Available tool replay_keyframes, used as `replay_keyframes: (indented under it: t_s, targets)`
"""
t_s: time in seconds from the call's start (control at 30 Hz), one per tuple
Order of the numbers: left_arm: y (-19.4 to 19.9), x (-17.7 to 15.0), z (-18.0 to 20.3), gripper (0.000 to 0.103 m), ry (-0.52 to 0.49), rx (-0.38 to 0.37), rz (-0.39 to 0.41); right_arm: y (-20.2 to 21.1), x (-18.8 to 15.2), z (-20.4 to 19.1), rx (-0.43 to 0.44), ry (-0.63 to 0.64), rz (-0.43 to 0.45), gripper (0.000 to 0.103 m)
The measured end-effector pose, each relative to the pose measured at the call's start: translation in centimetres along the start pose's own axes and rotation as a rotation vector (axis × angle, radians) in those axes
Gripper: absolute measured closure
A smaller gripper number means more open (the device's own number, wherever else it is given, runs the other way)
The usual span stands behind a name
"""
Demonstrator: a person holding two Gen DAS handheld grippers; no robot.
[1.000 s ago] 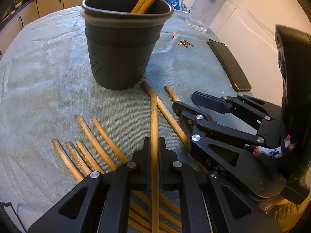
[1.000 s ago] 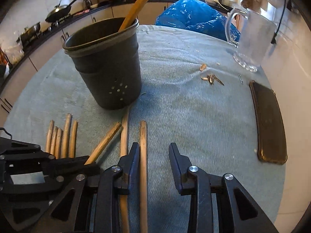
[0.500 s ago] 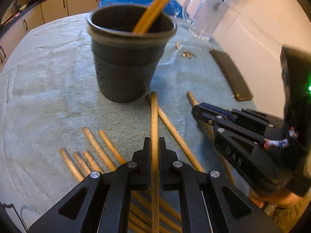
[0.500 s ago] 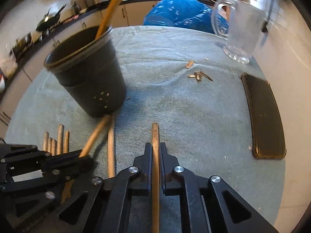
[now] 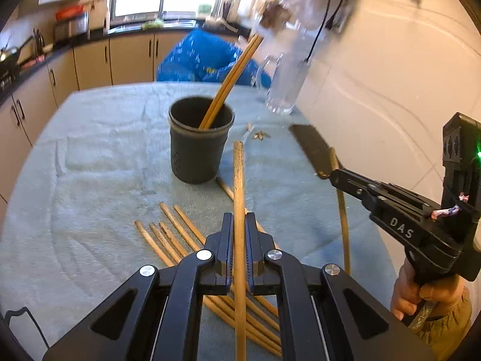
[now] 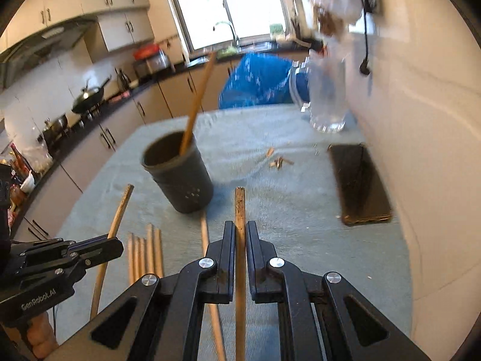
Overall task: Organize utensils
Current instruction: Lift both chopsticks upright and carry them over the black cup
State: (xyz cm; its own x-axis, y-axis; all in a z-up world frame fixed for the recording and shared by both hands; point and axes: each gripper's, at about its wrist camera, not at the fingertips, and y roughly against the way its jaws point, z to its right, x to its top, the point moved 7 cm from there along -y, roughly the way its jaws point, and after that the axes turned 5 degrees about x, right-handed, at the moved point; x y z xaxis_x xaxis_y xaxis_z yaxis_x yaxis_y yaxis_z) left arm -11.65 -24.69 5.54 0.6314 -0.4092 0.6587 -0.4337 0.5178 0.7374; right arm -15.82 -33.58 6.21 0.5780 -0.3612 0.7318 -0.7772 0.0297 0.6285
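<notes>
A dark grey utensil cup point(image 5: 198, 141) stands on the cloth-covered table and holds two wooden chopsticks point(image 5: 233, 78); it also shows in the right wrist view point(image 6: 180, 177). My left gripper point(image 5: 239, 225) is shut on a wooden chopstick point(image 5: 239, 180), held above the table. My right gripper point(image 6: 240, 234) is shut on another chopstick point(image 6: 239, 207), also lifted. The right gripper shows at the right of the left wrist view point(image 5: 333, 174); the left gripper shows at the lower left of the right wrist view point(image 6: 117, 245). Several loose chopsticks point(image 5: 171, 234) lie on the cloth in front of the cup.
A glass pitcher point(image 5: 285, 90) stands at the far right of the table. A dark flat tray point(image 6: 357, 180) lies along the right edge by the wall. Small wood scraps point(image 6: 278, 162) lie between cup and tray. A blue bag point(image 5: 204, 60) sits behind the table.
Both grippers have risen and drawn back from the cup, each carrying its chopstick off the cloth. The right gripper went from open a second ago to shut on its chopstick.
</notes>
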Motion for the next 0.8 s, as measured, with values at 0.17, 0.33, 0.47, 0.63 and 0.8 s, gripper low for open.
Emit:
replay_keyframes:
  t_s: [0.17,0.33,0.47,0.63,0.8]
  targets:
    - [3.3,-0.8,0.1,0.097,0.007,-0.02,0.06,4.3,0.1,-1.5,0.012,0.002,0.082,0.096]
    - [6.2,-0.8,0.4,0.097,-0.012,0.009,0.168,7.2,0.3,-2.8,0.023,0.006,0.147,0.096]
    - [7.5,-0.7,-0.3,0.097,0.02,0.014,0.201,8.8,0.4,-4.0,0.034,0.013,0.181,0.096]
    - [8.8,-0.4,-1.5,0.097,0.055,0.01,0.224,9.4,1.0,-4.6,0.046,0.012,0.213,0.096]
    - [10.4,1.2,-2.3,0.097,0.072,-0.008,0.255,9.3,2.6,-4.9,0.047,0.005,0.252,0.096]
